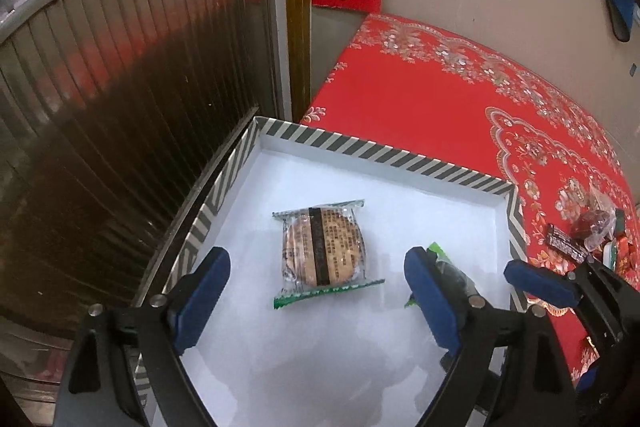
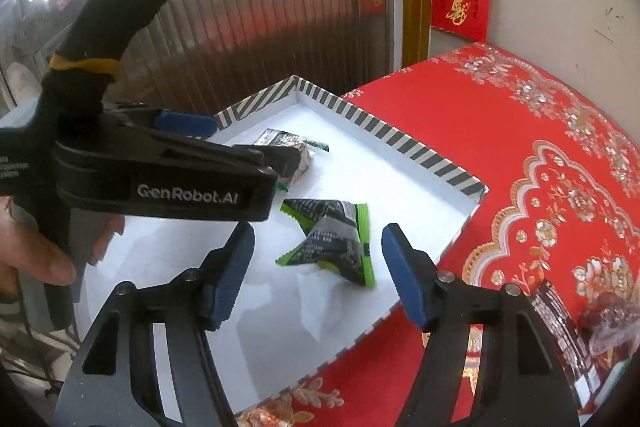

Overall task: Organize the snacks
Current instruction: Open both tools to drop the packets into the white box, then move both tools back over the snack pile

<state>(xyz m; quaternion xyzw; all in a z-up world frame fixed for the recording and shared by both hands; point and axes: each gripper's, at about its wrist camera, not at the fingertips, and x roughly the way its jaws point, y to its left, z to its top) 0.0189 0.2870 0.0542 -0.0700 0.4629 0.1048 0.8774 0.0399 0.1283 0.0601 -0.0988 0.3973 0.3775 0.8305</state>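
Observation:
A white box with a striped rim (image 1: 384, 149) lies on the red cloth. On its floor lies a round biscuit in a clear, green-edged packet (image 1: 324, 247). My left gripper (image 1: 316, 291) hangs open just above and short of it, pads off the packet. A crumpled green-and-black packet (image 2: 332, 239) lies on the box floor (image 2: 420, 187) between the fingers of my right gripper (image 2: 320, 271), which is open with its pads apart from the wrapper. In the left wrist view this packet (image 1: 454, 273) is half hidden behind my right-hand finger. The biscuit packet (image 2: 280, 141) peeks out behind the left tool's black housing (image 2: 160, 183).
More wrapped snacks (image 1: 588, 235) lie in a pile on the red floral cloth (image 1: 420, 99) right of the box, also as a dark packet and a clear bag (image 2: 600, 323). A ribbed metal shutter (image 1: 120, 87) stands left of the table. A hand (image 2: 44, 259) holds the left tool.

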